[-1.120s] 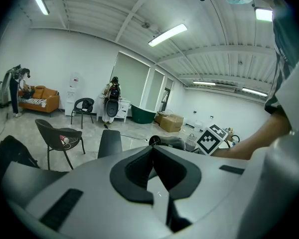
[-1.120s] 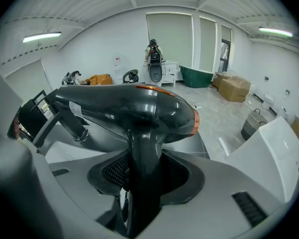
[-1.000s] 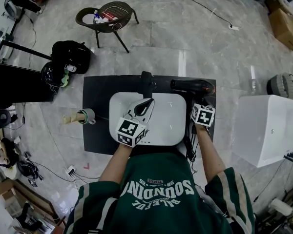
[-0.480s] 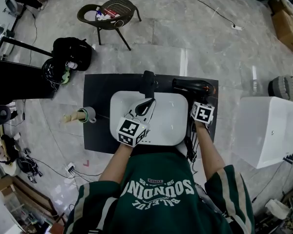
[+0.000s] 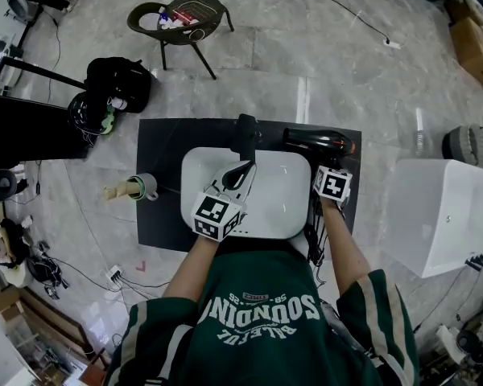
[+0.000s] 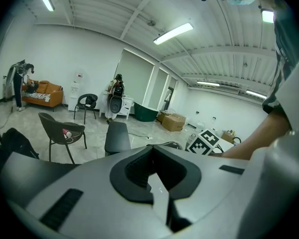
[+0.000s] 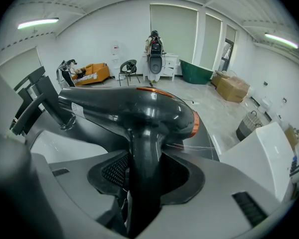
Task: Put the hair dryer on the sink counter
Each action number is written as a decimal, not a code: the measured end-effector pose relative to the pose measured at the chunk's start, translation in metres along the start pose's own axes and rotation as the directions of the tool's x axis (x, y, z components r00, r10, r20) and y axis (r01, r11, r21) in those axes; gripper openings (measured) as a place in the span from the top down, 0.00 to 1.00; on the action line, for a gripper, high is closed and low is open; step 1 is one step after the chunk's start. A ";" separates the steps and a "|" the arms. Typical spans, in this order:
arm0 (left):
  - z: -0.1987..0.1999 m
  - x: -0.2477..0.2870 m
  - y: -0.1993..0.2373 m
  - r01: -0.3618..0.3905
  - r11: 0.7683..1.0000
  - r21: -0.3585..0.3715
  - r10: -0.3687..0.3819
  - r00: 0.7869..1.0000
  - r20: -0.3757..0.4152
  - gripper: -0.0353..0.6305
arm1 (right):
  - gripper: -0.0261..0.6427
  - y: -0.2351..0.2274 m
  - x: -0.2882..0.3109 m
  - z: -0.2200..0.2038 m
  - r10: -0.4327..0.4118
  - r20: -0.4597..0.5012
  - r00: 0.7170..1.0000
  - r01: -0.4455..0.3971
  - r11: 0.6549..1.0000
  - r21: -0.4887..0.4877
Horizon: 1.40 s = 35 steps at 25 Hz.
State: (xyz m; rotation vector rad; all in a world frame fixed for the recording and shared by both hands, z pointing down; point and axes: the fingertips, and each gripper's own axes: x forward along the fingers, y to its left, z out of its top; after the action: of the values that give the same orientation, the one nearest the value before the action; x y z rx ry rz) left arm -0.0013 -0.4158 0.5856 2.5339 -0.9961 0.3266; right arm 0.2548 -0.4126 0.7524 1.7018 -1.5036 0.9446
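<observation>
A black hair dryer [image 5: 318, 143] with an orange ring at its rear hangs over the right end of the black sink counter [image 5: 161, 183]. My right gripper [image 5: 322, 166] is shut on its handle. In the right gripper view the handle [image 7: 142, 158] fills the gap between the jaws, and the barrel [image 7: 134, 108] points left toward the faucet. Whether the dryer touches the counter I cannot tell. My left gripper [image 5: 240, 172] hovers over the white basin [image 5: 282, 207], shut and with nothing in it [image 6: 157, 183].
A black faucet [image 5: 244, 135] stands behind the basin. The dryer's cord [image 5: 312, 244] hangs off the counter's near right edge. A white tub [image 5: 443, 215] stands to the right, a chair [image 5: 181, 22] and a black bag [image 5: 117, 91] beyond the counter, a small cup [image 5: 142, 189] at its left.
My right gripper has sunk a little toward the counter with the hair dryer in it. The left gripper has stayed over the basin.
</observation>
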 end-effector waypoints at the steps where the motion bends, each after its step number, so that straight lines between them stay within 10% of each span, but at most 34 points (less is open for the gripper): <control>1: 0.000 0.000 -0.001 0.001 1.000 -0.002 -0.001 1.000 0.000 0.93 | 0.66 0.000 0.000 0.000 0.000 0.000 1.000 0.000 1.000 0.000; 35: 0.007 -0.023 -0.009 0.028 0.999 0.021 -0.028 0.999 0.024 0.93 | 0.60 0.019 -0.003 -0.006 0.016 -0.037 0.999 -0.019 0.997 -0.069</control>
State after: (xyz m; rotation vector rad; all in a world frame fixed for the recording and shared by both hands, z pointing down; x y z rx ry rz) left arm -0.0112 -0.3985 0.5688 2.5743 -0.9698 0.3002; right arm 0.2357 -0.4082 0.7534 1.6166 -1.5130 0.9167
